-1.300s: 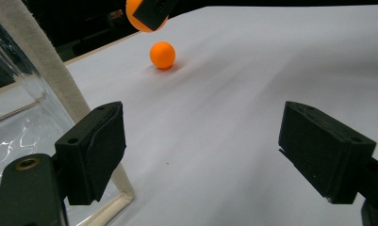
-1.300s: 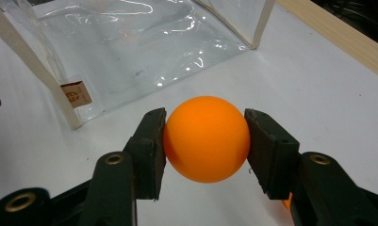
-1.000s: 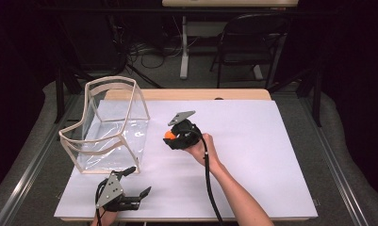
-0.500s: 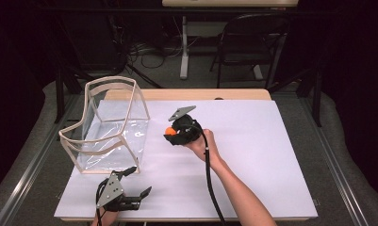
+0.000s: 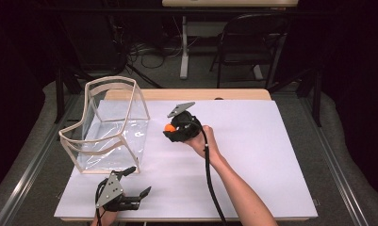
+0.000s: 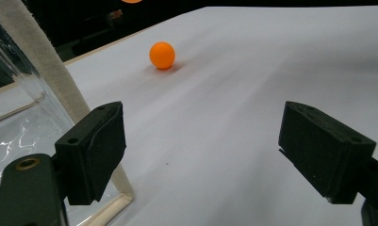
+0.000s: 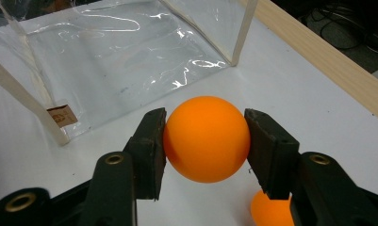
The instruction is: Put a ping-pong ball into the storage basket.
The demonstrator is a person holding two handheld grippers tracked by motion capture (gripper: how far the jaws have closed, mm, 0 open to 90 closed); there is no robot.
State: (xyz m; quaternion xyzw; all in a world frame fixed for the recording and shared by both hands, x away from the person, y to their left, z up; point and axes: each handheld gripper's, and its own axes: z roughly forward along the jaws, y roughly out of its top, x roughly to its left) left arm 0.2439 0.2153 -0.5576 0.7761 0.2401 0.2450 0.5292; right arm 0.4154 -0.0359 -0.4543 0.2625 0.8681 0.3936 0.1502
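Note:
My right gripper (image 5: 172, 130) hovers over the middle of the white table, shut on an orange ball (image 5: 168, 127). In the right gripper view both pads (image 7: 151, 146) press the ball (image 7: 206, 137) from either side. Beneath it, a second orange ball (image 7: 267, 213) lies on the table; the left gripper view shows this ball (image 6: 162, 55) farther off. My left gripper (image 5: 138, 181) rests near the front edge, jaws wide open and nothing between them (image 6: 201, 150). A clear plastic container (image 5: 106, 132) with a cream frame stands at the left, just ahead of the held ball.
A white sheet (image 5: 271, 155) covers the table, with a wooden strip (image 5: 234, 94) along its far edge. The container's frame post (image 6: 36, 61) stands close to my left gripper's left jaw. A dark chair (image 5: 252, 42) and cables lie beyond the table.
My right gripper has drifted slightly farther from the person, with the ball still in it. The left gripper has stayed put.

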